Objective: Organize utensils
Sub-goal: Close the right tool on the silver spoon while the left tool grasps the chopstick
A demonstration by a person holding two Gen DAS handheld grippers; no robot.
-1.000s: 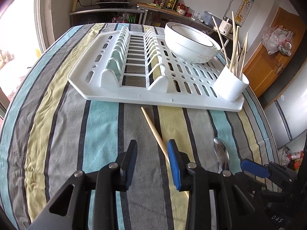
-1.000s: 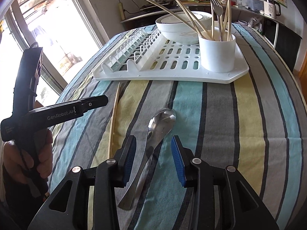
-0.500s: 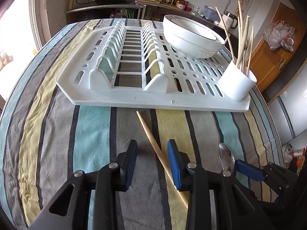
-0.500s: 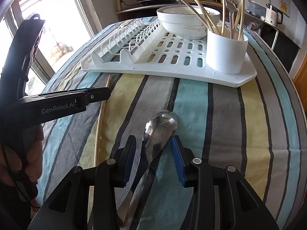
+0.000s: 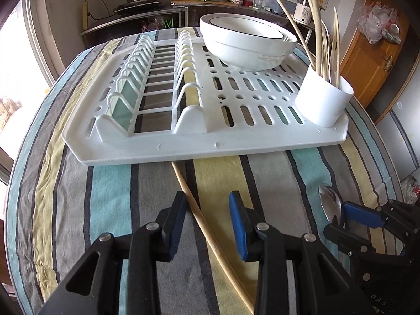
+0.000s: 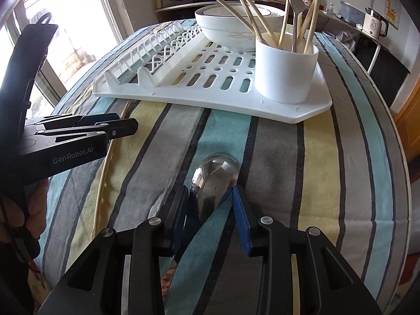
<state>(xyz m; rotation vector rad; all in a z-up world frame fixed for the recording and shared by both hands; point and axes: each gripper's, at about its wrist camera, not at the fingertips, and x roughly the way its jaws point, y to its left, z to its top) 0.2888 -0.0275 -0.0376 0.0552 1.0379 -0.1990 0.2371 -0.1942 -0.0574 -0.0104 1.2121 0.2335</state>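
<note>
- The left tool (image 5: 208, 221) is hovering with its fingers apart over the striped surface (image 5: 78, 210); the wooden chopstick (image 5: 194, 210) is lying between them, close to the left finger, and neither pad is touching it.
- The chopstick's far tip is running under the near edge of the white drying rack (image 5: 199, 147) just ahead of the left tool; its near end is passing below the tool body, out of sight.
- The right tool (image 6: 210, 210) is straddling the metal spoon (image 6: 214, 174), fingers spread either side of the bowl's base; whether the pads are pressing the spoon is hard to make out.
- The spoon's handle is sliding under the right tool and is mostly hidden.
- Bare cloth is lying open to the right of the right tool, up to where the surface is curving away.
- Ahead of the right tool, the white utensil cup (image 6: 286, 71) is standing on the rack's near right corner, holding chopsticks and a fork (image 6: 296, 2); their tops are cut off by the frame.
- Beyond the cup, stacked white bowls (image 5: 246, 44) are sitting on the rack.
- Left of the right tool, the left tool is appearing side-on, so its gap is not readable from there.
</note>
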